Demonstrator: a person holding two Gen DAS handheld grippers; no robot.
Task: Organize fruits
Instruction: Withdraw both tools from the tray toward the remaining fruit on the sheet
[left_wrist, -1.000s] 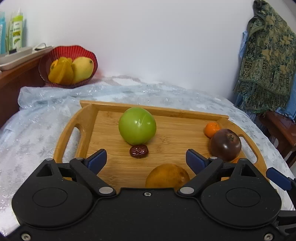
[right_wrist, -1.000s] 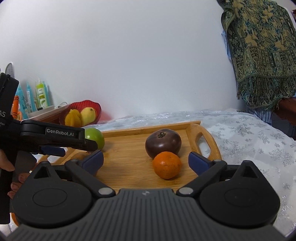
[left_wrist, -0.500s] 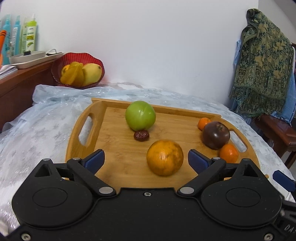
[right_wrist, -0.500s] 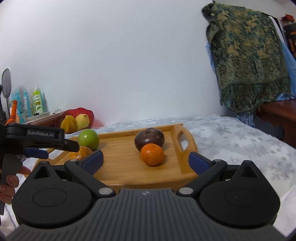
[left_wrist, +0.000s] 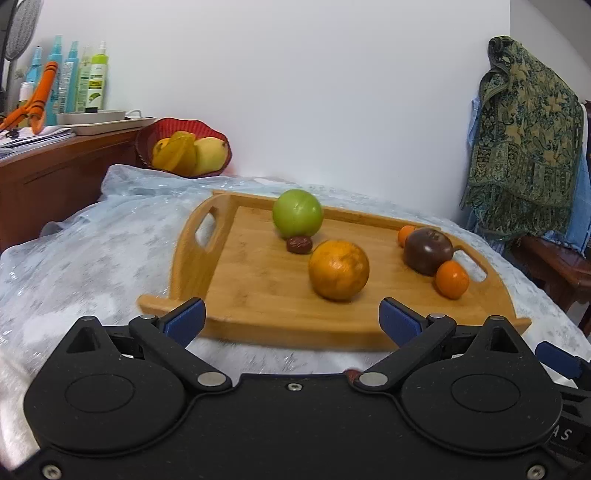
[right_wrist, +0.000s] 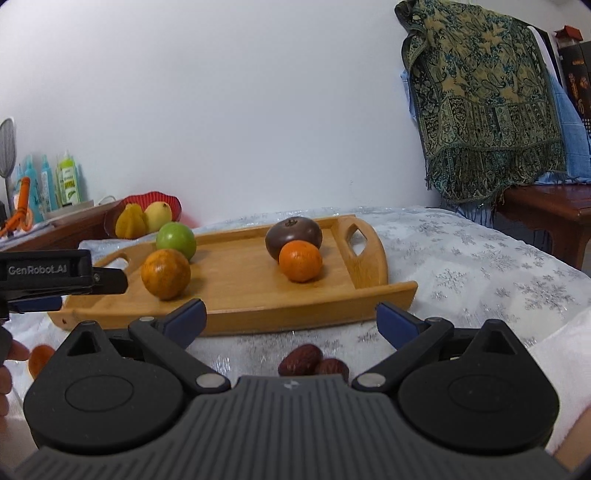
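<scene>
A wooden tray (left_wrist: 192, 254) lies on the white cloth and holds a green apple (left_wrist: 297, 218), a red date (left_wrist: 299, 244), a large orange (left_wrist: 338, 269), a dark purple fruit (left_wrist: 427, 251) and two small tangerines (left_wrist: 451, 279). My left gripper (left_wrist: 291, 320) sits just short of the tray's near edge; its jaws are opening with nothing between them. My right gripper (right_wrist: 291, 321) is open and holds nothing, also in front of the tray (right_wrist: 229, 312). Two red dates (right_wrist: 300, 363) lie on the cloth under it. The orange (right_wrist: 166, 273) and a tangerine (right_wrist: 300, 260) rest ahead.
A red basket (left_wrist: 218, 142) with yellow fruit stands at the back left beside a wooden cabinet (left_wrist: 55, 166) carrying bottles. A patterned shawl (right_wrist: 480, 110) hangs at the right over a wooden side table (right_wrist: 546, 206). A small orange fruit (right_wrist: 38, 360) lies on the cloth by a hand.
Both grippers have drawn back from the tray to in front of its near edge. The large orange, earlier between the left jaws, now sits free on the tray.
</scene>
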